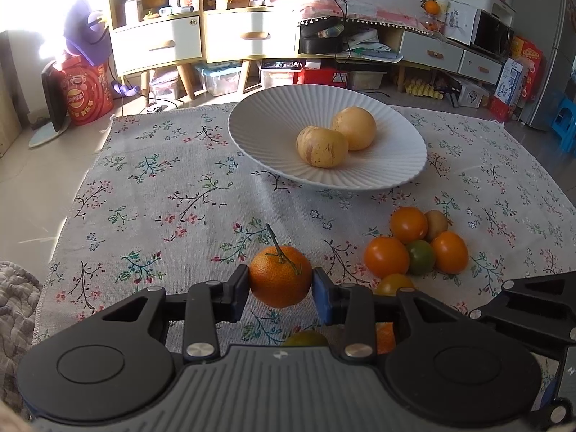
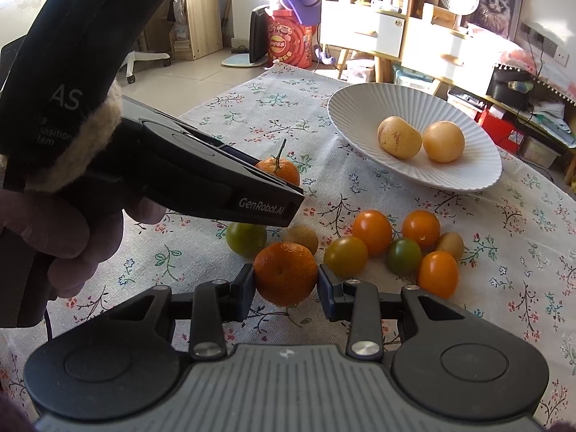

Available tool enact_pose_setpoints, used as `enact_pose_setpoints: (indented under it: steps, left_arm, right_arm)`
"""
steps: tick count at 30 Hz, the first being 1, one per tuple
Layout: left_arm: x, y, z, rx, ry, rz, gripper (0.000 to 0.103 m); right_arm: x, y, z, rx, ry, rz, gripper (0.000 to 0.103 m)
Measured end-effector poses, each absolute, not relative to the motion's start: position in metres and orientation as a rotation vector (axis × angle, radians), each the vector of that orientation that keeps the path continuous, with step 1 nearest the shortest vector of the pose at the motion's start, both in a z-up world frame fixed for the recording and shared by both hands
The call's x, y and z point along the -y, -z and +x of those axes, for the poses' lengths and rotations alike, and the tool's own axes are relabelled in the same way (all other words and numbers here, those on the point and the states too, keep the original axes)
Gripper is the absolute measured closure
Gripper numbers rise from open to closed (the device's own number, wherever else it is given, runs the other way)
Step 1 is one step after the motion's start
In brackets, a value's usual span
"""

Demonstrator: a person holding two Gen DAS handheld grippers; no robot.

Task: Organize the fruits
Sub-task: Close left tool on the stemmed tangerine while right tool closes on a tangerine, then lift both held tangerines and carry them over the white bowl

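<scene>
Reading "GenRobot.AI" on left claw (image 2: 277, 176) gripping stemmed tangerine (image 1: 280, 275).

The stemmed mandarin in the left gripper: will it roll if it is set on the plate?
Probably: the mandarin is round and the plate dips inward, so it may settle against the two yellow fruits. Its stem might stop it.
</scene>
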State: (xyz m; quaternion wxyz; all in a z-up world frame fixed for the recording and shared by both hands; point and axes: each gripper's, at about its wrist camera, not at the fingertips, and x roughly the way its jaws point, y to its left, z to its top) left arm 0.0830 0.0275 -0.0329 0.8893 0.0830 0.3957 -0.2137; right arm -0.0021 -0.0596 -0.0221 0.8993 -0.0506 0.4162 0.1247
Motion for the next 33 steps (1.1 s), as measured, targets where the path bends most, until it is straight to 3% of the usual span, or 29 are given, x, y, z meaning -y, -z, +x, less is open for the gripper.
enact_pose_setpoints:
  steps: [33]
  left_arm:
    - [-0.012, 0.006, 0.095, -0.769, 0.437, 0.119, 0.063]
  right_arm:
    - [0.124, -0.011, 0.024, -0.761, -0.101, 0.019, 0.07]
